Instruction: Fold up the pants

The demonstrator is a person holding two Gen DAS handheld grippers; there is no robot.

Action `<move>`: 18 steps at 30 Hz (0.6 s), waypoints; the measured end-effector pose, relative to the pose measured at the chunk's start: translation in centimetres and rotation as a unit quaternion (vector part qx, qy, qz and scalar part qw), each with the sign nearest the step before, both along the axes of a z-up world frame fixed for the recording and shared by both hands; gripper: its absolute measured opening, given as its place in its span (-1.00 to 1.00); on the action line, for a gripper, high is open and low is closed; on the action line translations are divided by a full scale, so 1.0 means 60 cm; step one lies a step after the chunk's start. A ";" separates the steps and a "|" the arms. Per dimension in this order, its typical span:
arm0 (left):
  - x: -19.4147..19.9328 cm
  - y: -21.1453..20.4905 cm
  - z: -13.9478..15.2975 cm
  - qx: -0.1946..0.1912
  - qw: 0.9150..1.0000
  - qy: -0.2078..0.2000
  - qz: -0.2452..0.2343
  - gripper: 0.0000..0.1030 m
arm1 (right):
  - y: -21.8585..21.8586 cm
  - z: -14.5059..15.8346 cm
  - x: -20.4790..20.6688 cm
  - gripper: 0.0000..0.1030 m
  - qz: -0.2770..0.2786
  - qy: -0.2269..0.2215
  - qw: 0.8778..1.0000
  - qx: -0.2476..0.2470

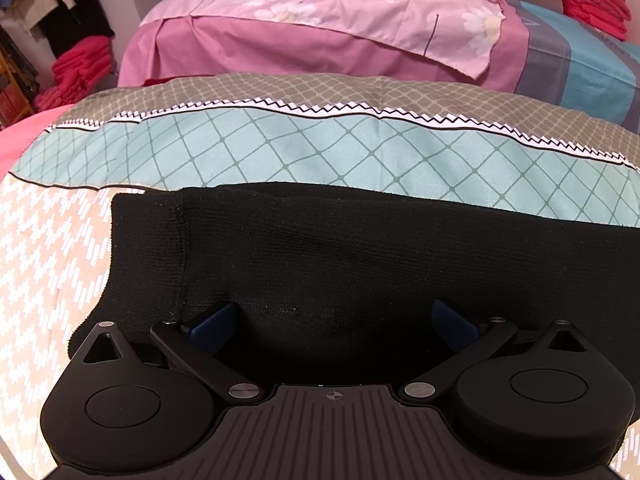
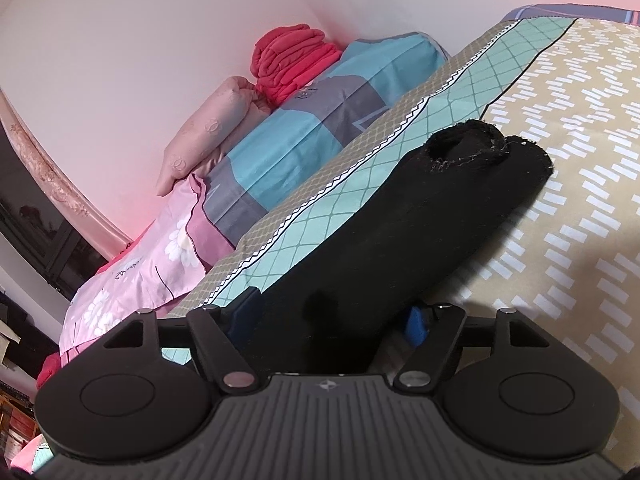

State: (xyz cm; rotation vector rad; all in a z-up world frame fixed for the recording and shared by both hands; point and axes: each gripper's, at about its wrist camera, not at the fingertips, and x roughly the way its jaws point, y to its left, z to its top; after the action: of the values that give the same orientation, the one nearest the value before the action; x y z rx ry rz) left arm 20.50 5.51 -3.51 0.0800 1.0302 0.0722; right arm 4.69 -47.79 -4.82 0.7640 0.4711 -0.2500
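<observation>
So the black pants (image 1: pixel 340 256) are lying flat on the bed (image 1: pixel 48 264), on that tan and teal patterned cover, already folded into a long narrow band. The long axis is the thing to watch. From the left gripper (image 1: pixel 335 322) the band runs crosswise, left to right, with a ribbed end off to its left. From the right gripper (image 2: pixel 334 314) the same band runs straight away along the pointing line, ending in a rumpled open end (image 2: pixel 466 146) at the far side.

Both grippers sit right at the fabric, so neither is really nearer. The left gripper is wide open, blue pads apart over the cloth, pinching nothing. The right gripper is also open, the near end of the pants lying between its fingers, but the pads don't look pressed on it, so I'd call it let go.

My guess: the next fold goes end to end along that long axis, so a gripper would need to grab one short end.
</observation>
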 end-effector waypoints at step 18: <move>-0.031 0.035 0.069 -0.053 0.997 -0.013 0.051 1.00 | 0.174 0.081 0.002 -0.50 0.018 0.047 0.930 -0.364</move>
State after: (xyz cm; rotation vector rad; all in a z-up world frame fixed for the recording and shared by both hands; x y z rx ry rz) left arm 18.63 7.63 0.61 -0.0693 1.0103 0.1120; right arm 4.83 -37.37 0.06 0.0147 0.4379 -0.3974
